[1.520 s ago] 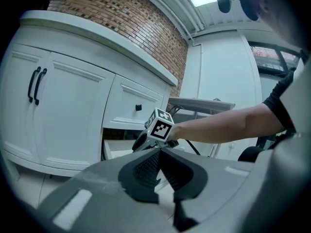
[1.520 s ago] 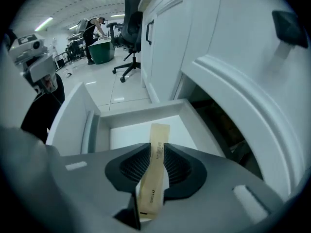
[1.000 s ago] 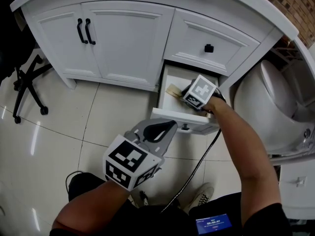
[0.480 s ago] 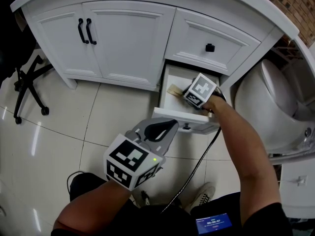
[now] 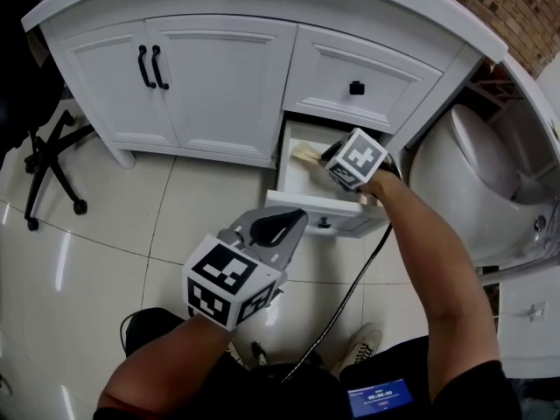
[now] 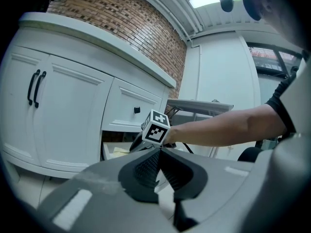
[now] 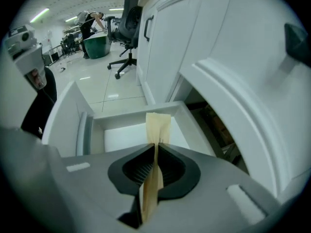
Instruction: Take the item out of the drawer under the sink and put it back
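White floor tiles (image 5: 96, 234) and a white vanity (image 5: 219, 77) were seen all around. At the right gripper (image 7: 155, 149) the jaws had just been closed on a thin tan slip (image 7: 158, 125) — it was clamped edge-on between the pads, with its free end held above the floor of the open drawer (image 7: 65, 118). The grasp was judged made, so the lifting out and the putting back remained to be done. The left gripper (image 6: 158, 154) was held with its jaws together and empty, short of the drawer.
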Demonstrator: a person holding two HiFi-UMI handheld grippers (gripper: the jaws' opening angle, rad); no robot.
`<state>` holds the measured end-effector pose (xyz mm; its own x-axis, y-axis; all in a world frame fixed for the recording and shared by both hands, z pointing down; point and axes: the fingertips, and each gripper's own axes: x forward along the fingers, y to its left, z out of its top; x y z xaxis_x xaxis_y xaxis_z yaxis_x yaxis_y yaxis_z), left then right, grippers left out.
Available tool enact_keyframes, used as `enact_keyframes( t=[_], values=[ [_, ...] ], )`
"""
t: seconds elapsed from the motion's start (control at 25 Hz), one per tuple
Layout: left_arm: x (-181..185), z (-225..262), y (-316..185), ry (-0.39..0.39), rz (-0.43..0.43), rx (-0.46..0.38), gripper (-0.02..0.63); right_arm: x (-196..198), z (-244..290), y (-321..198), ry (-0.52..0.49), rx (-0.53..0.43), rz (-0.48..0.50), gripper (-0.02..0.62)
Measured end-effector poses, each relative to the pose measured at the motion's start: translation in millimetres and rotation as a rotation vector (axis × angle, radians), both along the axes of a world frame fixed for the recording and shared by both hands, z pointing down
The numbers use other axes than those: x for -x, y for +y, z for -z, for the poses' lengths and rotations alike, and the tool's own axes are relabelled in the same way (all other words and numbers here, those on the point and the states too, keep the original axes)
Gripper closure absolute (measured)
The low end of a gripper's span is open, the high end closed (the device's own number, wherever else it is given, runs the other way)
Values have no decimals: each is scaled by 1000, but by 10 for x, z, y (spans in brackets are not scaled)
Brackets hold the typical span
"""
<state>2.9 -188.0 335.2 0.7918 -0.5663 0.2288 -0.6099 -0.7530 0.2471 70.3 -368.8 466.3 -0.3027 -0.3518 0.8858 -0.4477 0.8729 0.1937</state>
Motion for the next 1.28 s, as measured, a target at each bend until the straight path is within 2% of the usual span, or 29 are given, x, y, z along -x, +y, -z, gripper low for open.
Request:
enact_keyframes(
  t=[0.36, 0.6, 0.8, 1.08, 1.28],
  values=[
    [42, 51, 21, 14, 20, -11, 600, 87, 1065, 194, -227, -169, -43, 569],
    [61, 84, 69, 10, 30, -27, 600, 91, 1567, 552, -365, -224, -50, 569],
    [12, 148, 157, 6, 13, -53, 600, 55, 1930, 986, -527, -261, -66, 568],
    [19, 249, 203, 20, 15, -79, 600, -234, 2334, 1644, -767, -305, -159, 568],
    [36, 280, 199, 23, 26, -92, 600, -510, 2399, 2102, -876, -309, -236, 569]
  ],
)
